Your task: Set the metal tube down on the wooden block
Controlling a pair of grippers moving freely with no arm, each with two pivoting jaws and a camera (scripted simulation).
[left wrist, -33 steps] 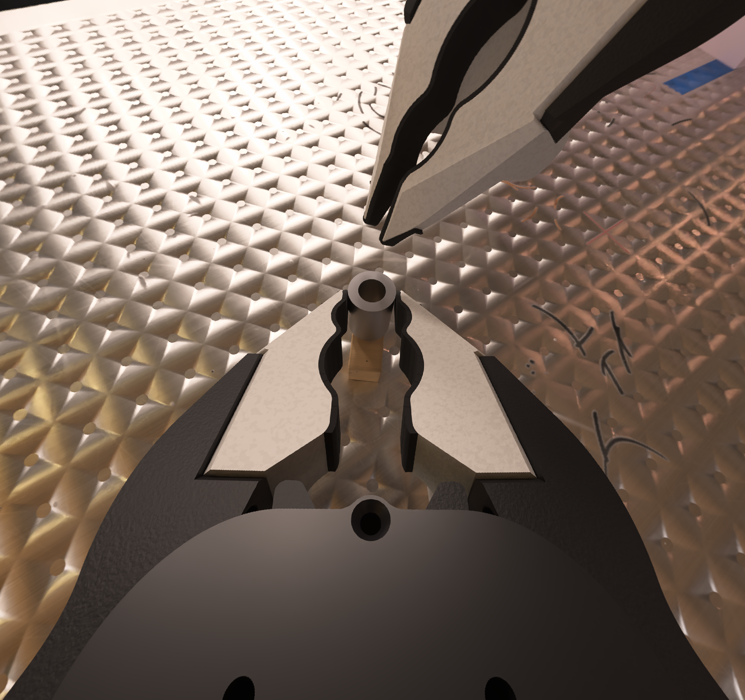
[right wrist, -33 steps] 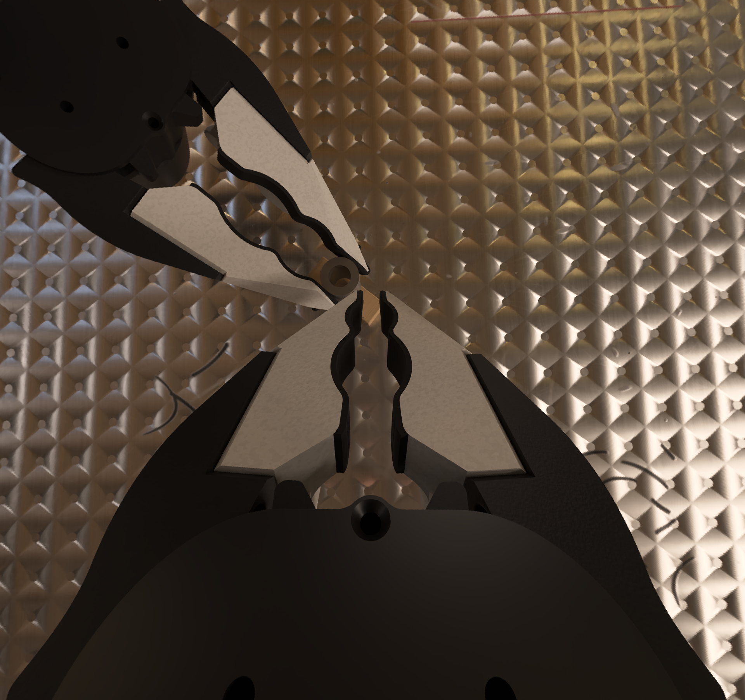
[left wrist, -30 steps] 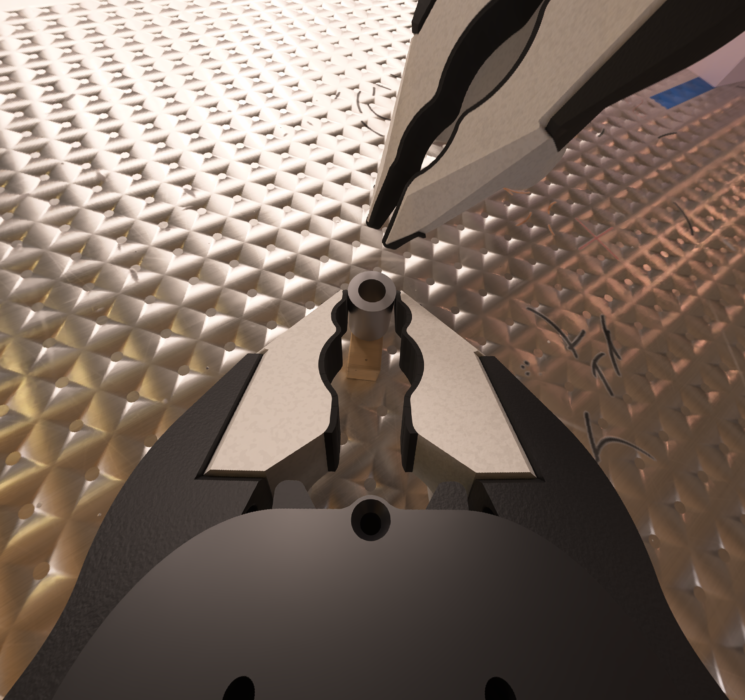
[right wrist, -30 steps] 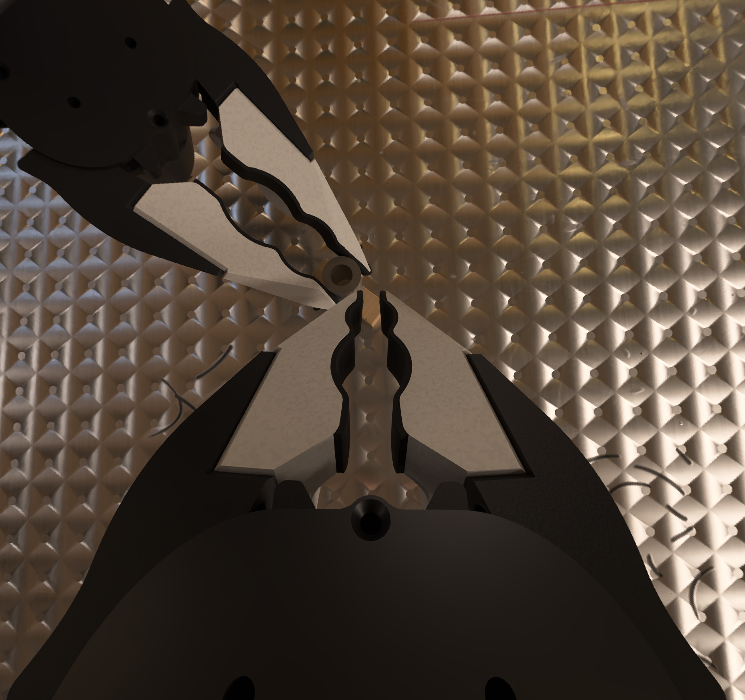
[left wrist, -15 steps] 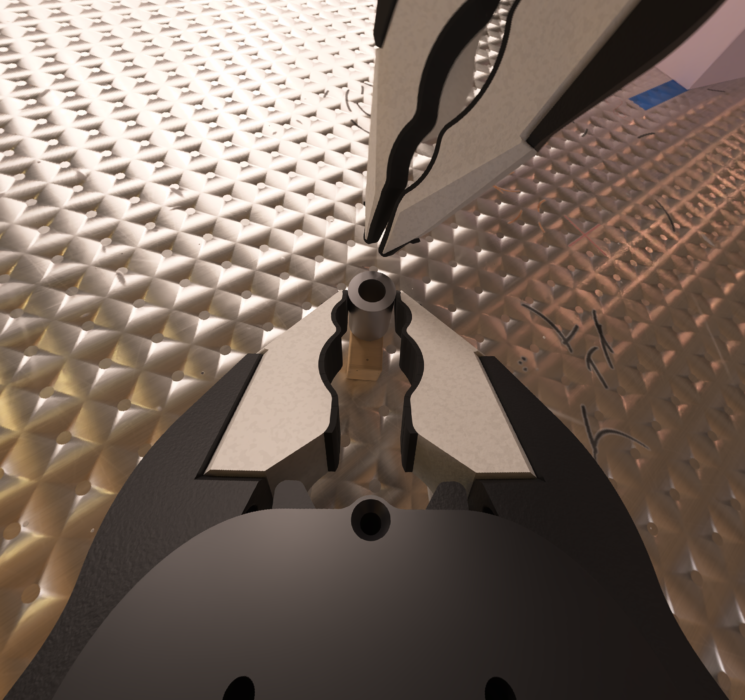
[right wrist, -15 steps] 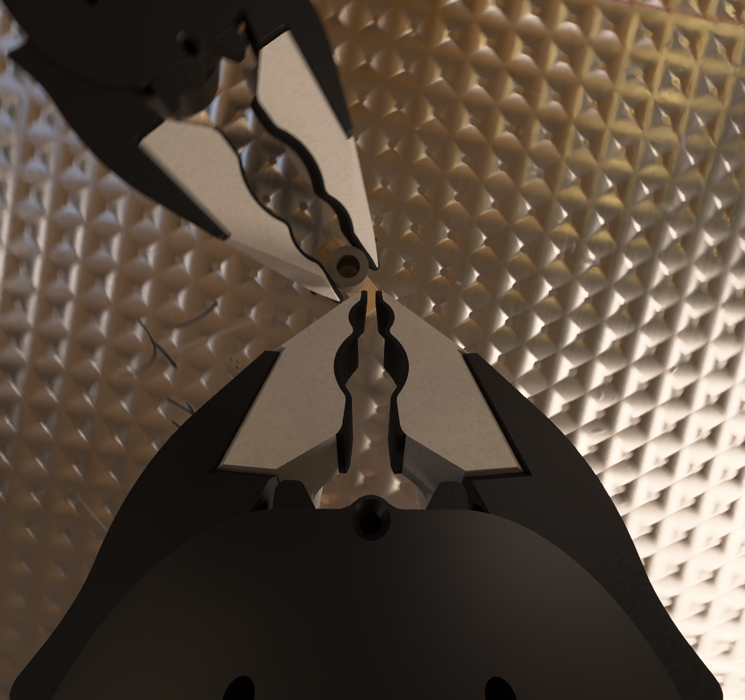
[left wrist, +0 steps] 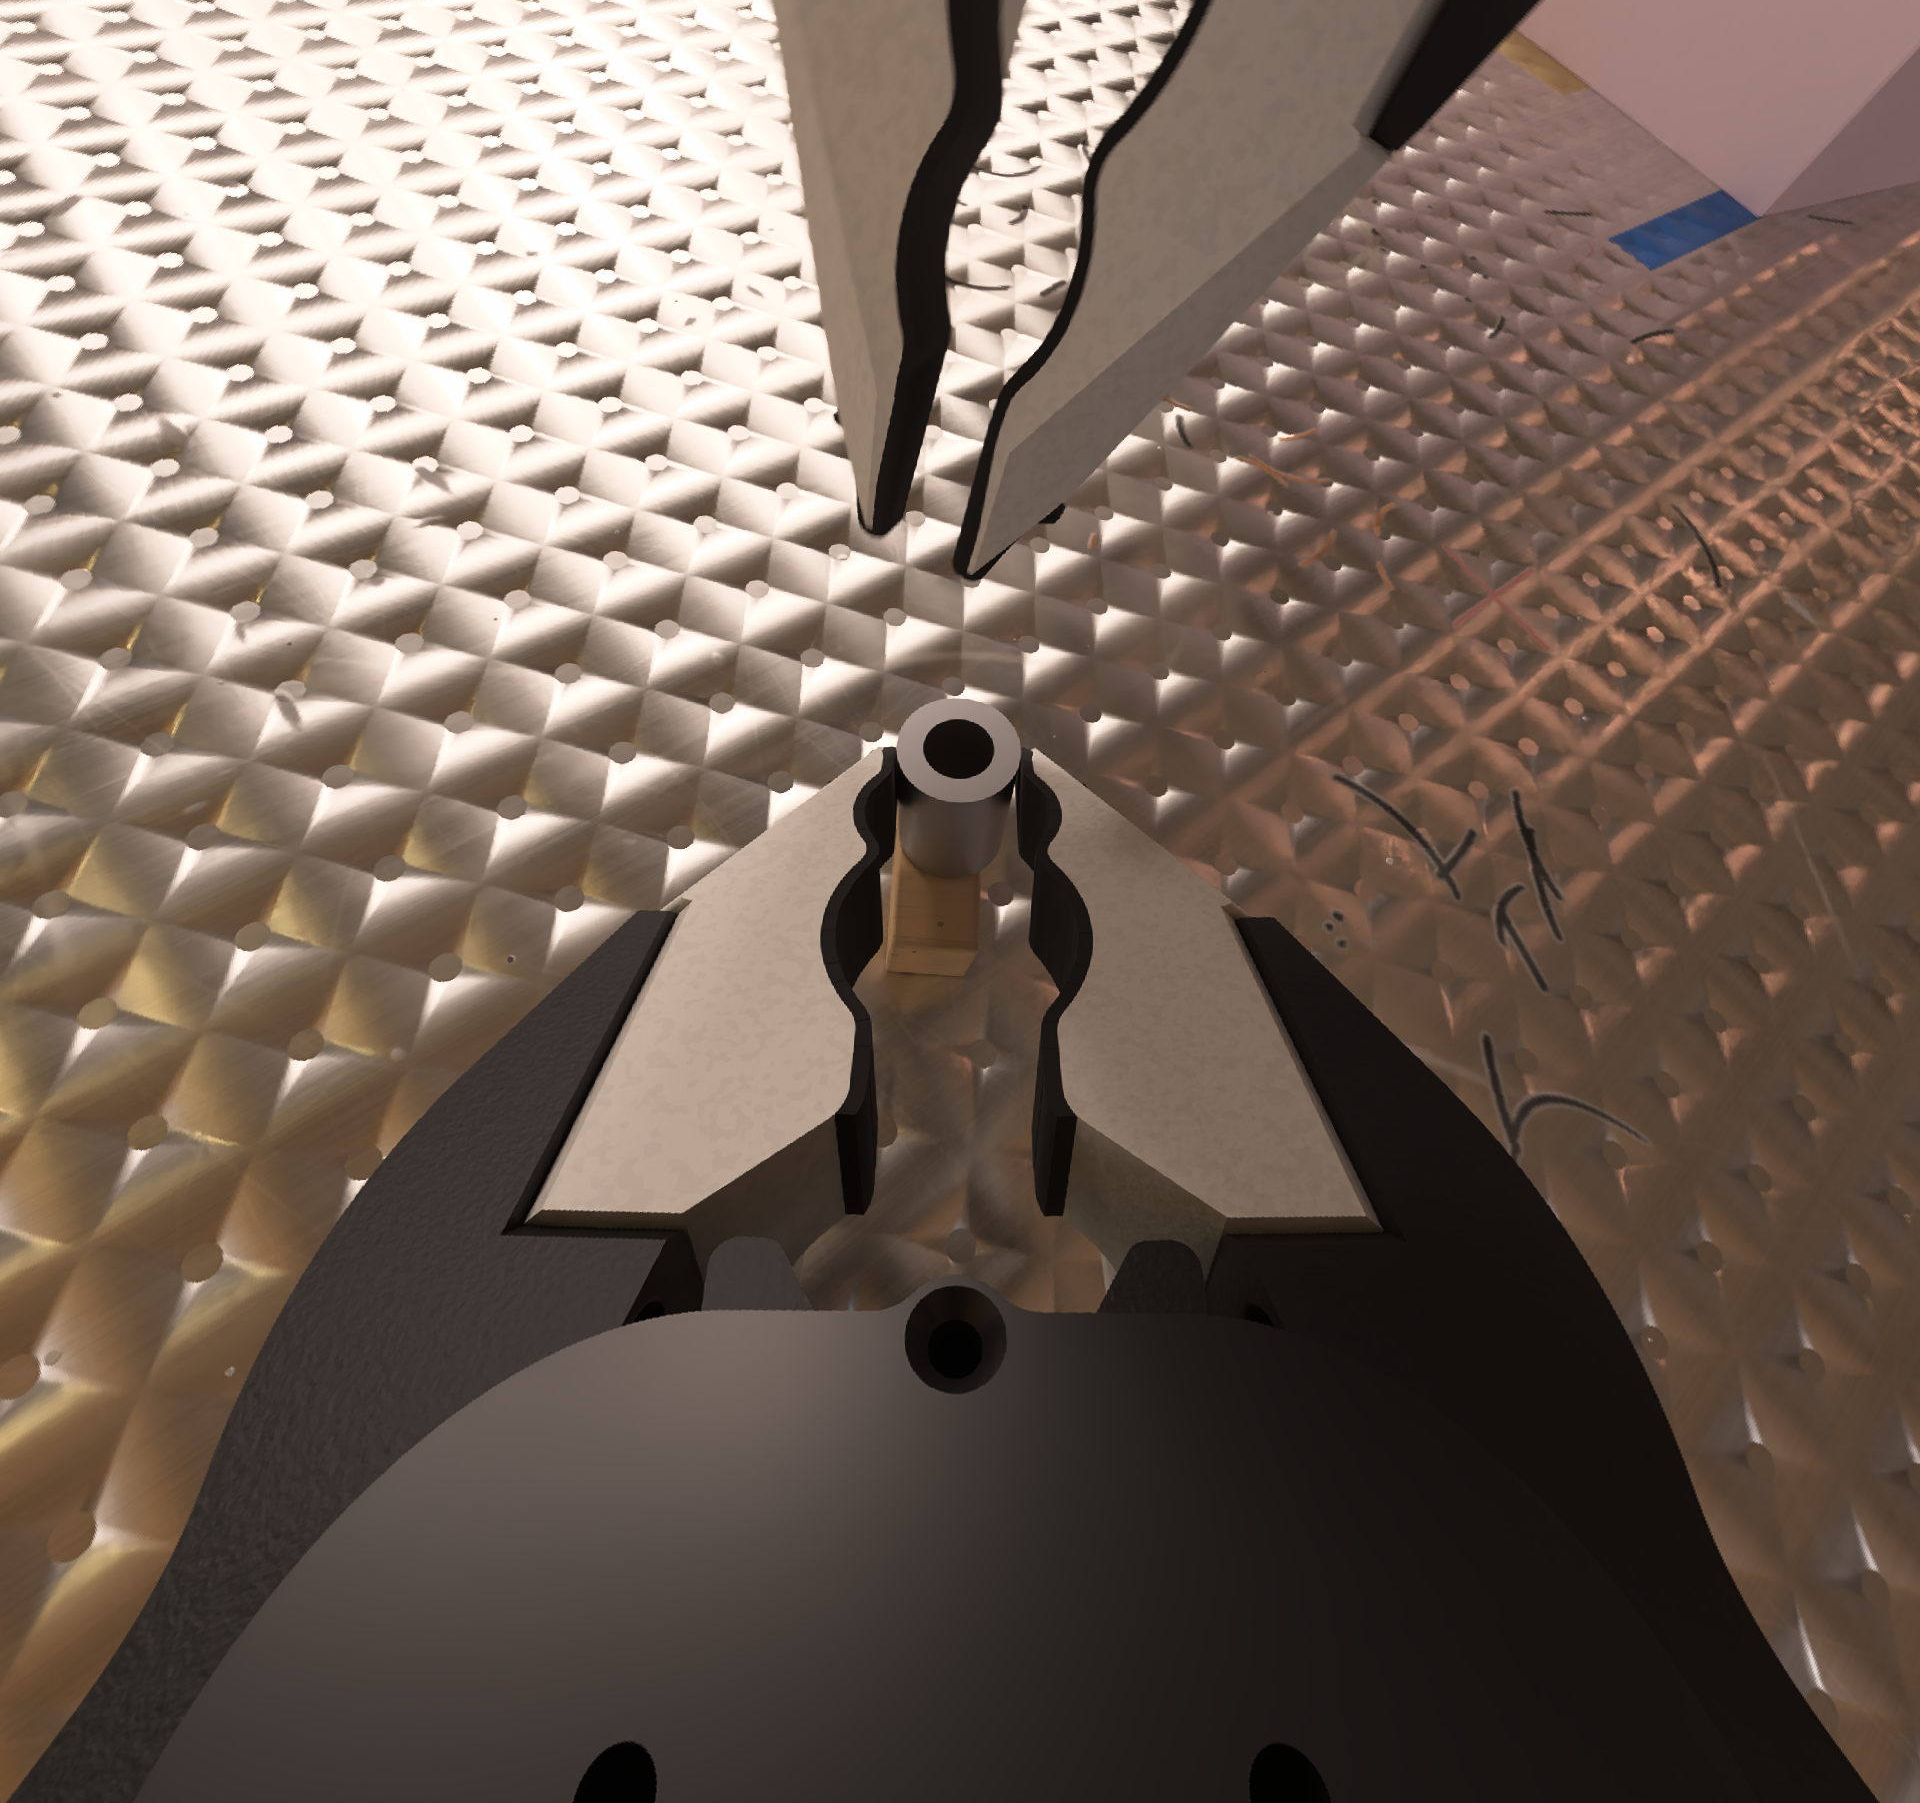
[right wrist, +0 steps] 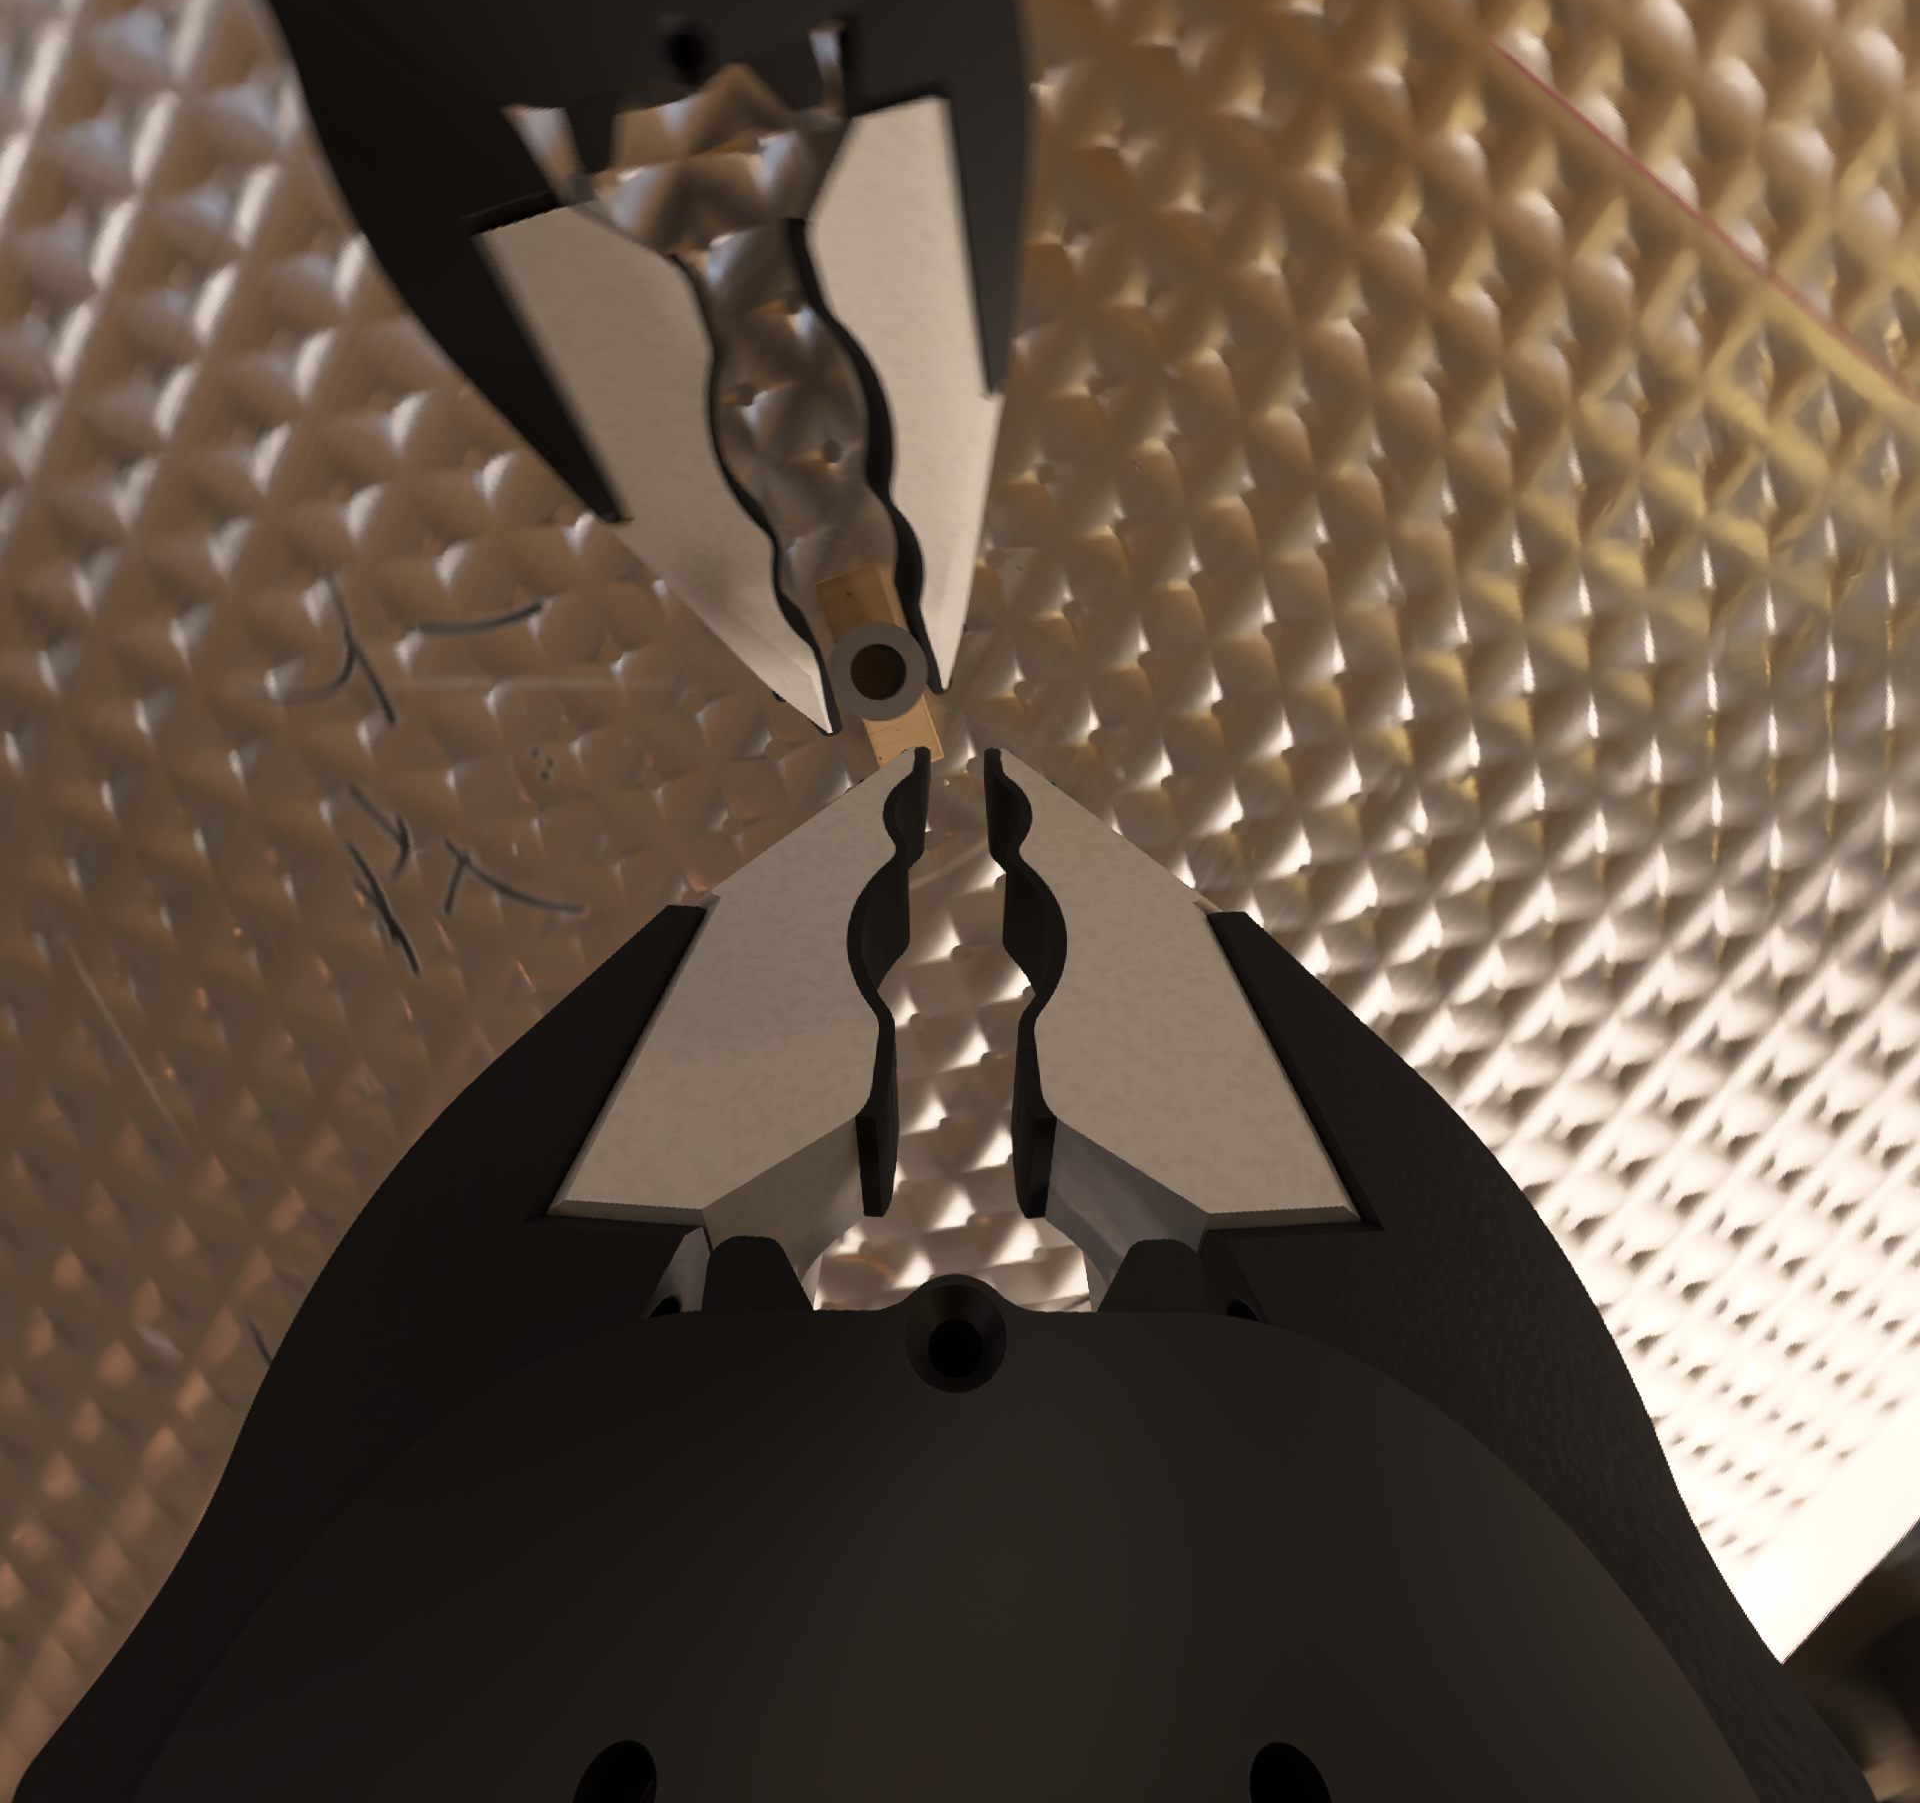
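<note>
Over the block (left wrist: 928,925), the left gripper (left wrist: 957,779) pinches the tube (left wrist: 956,801) upright, prob. to seat it squarely; right gripper (right wrist: 955,758), slightly spread & empty, hovers just beyond, near the table (left wrist: 416,403)

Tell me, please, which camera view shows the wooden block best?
The right wrist view: the wooden block shows on both sides of the metal tube, which the left gripper grips. The left wrist view shows only one block end below the tube.

Workshop: engine-turned perforated metal bench (left wrist: 416,506)
</note>
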